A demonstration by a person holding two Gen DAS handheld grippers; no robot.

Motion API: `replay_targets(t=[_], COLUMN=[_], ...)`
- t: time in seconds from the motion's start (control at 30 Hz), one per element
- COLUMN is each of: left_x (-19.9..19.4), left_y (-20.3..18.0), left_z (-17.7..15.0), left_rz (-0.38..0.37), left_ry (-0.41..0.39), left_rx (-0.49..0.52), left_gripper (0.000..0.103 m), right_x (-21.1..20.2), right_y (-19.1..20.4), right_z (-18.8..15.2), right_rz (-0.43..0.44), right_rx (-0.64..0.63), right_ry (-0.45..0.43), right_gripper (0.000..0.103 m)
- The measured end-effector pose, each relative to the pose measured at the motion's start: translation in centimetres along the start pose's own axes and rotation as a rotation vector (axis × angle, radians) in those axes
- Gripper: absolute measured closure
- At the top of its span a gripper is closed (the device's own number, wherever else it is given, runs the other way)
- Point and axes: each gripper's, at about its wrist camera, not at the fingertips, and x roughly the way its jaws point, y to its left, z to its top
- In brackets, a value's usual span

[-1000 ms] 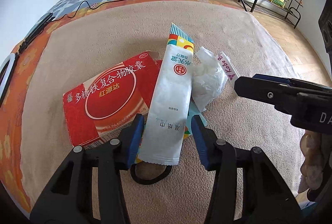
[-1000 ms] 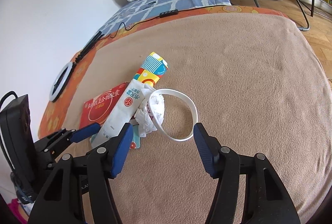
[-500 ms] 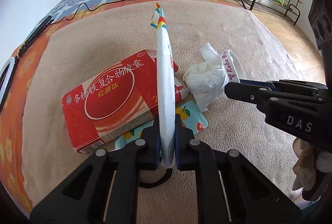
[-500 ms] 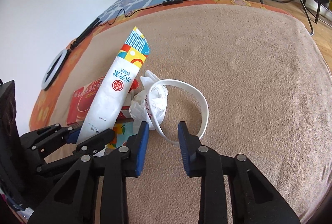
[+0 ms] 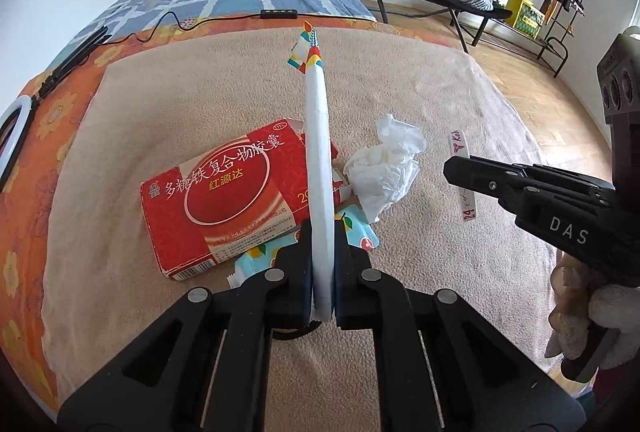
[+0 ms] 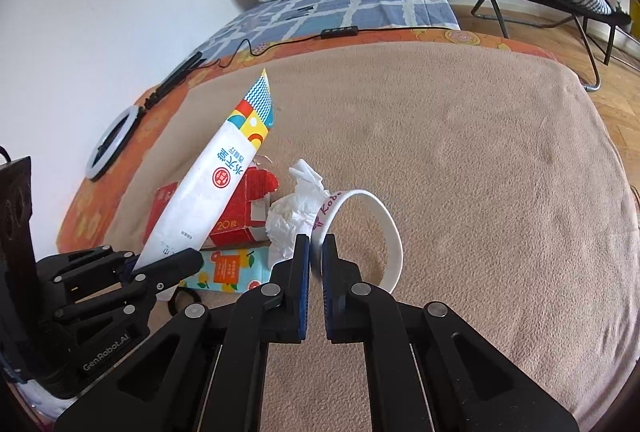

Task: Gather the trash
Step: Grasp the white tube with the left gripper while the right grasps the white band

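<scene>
Both jaws, open a second ago, are now clamped. Left gripper (image 5: pixel 322 280) pinches the white packet (image 5: pixel 318 167), raised edge-on above the red box (image 5: pixel 224 191). Right gripper (image 6: pixel 316 252) nips the white band (image 6: pixel 384 228) beside the tissue (image 6: pixel 292 211), band's far side resting on the blanket (image 6: pixel 480 151). Two pieces secured; box, tissue remain.

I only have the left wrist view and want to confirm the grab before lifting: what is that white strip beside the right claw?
Observer: It is one side of a closed white ring, not a loose strip.
Operator: Is the right claw actually on it?
Observer: Yes, the right claw is shut on the ring's near band, beside the purple lettering.
Operator: Is the tissue caught too?
Observer: The crumpled tissue lies against the ring just left of the pads; I cannot tell whether it is pinched.
</scene>
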Motion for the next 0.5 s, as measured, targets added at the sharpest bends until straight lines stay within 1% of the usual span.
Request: replay_targets(t=[0.1,0.27,0.5], left_x=[-1.4,-4.1,-7.9], left_y=[0.1,0.1,-0.5], left_z=[-0.2,-0.7,-2.4], left_rz=[-0.010,-0.020,-0.048], left_ry=[-0.014,-0.045,-0.067], left_rx=[-0.001,0.003,0.030], left_gripper=[0.097,0.097,0.097], right_x=[-1.1,-3.4,-6.3], right_y=[0.3,0.8,2.5], right_z=[0.1,0.4,-0.4], right_rz=[0.007,0.042,0.079], right_rx=[-0.002,-0.004,-0.033], right_ry=[-0.023,-0.068,-0.105], right_gripper=[0.099,0.099,0.099])
